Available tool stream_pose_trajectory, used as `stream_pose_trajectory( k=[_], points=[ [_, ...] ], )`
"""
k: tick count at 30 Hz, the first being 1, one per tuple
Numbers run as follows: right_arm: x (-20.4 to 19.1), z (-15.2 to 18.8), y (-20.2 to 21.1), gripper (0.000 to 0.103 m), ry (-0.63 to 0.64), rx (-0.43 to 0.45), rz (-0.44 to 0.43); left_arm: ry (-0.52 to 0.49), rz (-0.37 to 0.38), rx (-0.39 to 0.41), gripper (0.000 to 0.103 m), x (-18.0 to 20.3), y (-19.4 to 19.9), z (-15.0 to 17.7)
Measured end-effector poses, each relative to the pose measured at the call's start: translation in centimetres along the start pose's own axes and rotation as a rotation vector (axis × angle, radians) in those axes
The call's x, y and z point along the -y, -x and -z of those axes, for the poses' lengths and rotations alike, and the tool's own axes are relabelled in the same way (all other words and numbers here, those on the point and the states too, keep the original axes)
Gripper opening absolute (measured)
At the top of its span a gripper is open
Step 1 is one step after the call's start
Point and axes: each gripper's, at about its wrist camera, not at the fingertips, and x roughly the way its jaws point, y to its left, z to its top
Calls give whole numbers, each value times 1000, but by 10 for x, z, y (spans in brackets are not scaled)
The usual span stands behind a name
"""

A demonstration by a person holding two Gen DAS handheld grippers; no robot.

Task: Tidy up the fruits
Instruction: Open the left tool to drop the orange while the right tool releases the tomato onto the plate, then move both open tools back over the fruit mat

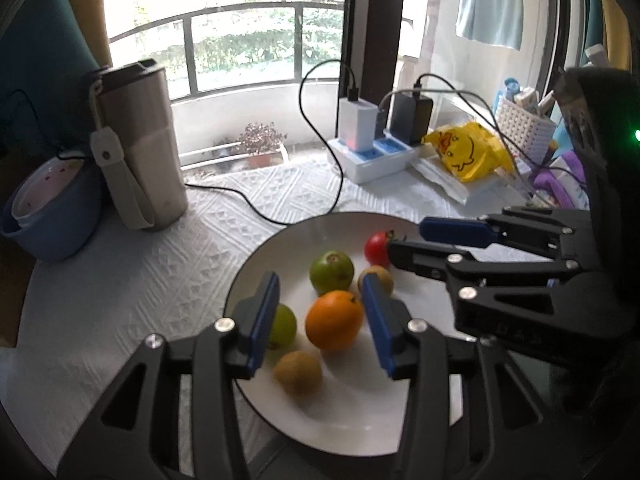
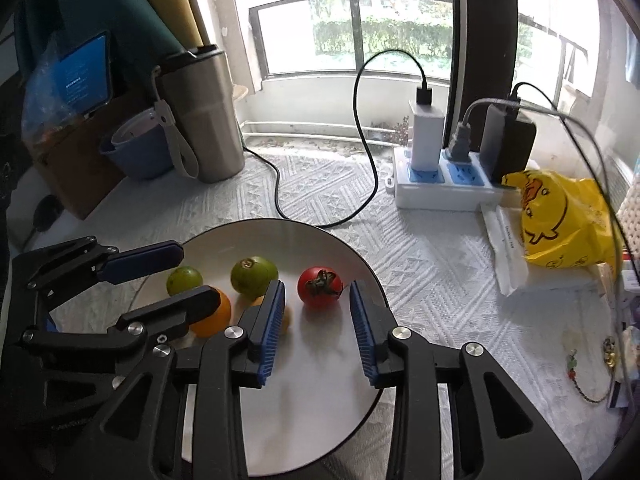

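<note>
left gripper: bottom centre of the left wrist view, jaws apart, blue pads either side of the orange, not touching it as far as the view shows
orange: on the plate, lower middle of frame, between the left pads with a gap on both sides
right gripper: bottom centre of the right wrist view, jaws apart, nothing clamped; the tomato sits just past the fingertips
tomato: red, green stem up, on the plate, centre of the right view, free of both pads
plate: white, dark rim, lower middle of both views, on the white textured cloth
brown fruit: nearest one, low on the plate, blurred
second brown fruit: partly behind the left gripper's right pad
small green fruit: partly hidden by the left pad
big green fruit: behind the orange, mid plate
cloth: covers the table under the plate
tumbler: steel with strap, upright, upper left, well apart from the plate
blue bowl: far left, beside the tumbler
power strip: upper right of centre, chargers plugged in, black cable looping toward the plate
yellow bag: duck print, right of the power strip
window: at the back, railing and greenery outside
</note>
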Motion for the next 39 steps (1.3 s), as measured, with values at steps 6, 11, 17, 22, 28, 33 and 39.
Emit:
stream_pose_trajectory(
  k=[6,11,17,22,28,33,39],
  points=[
    [-6,4,21,36,1,16,13,14,4,32,45,0,22,1],
    [-14,9,42,36,5,38,22,24,11,52,45,1,41,6],
    [-24,18,67,36,4,60,32,32,9,77,45,4,67,17],
    [-34,29,86,36,-1,78,29,38,5,89,45,6,85,29],
    [-44,44,104,36,5,87,30,44,4,94,45,8,107,45],
    [-47,56,116,36,2,91,36,54,3,96,45,9,119,60],
    [-49,75,125,36,-11,83,37,76,2,80,45,10,129,82]
  ],
)
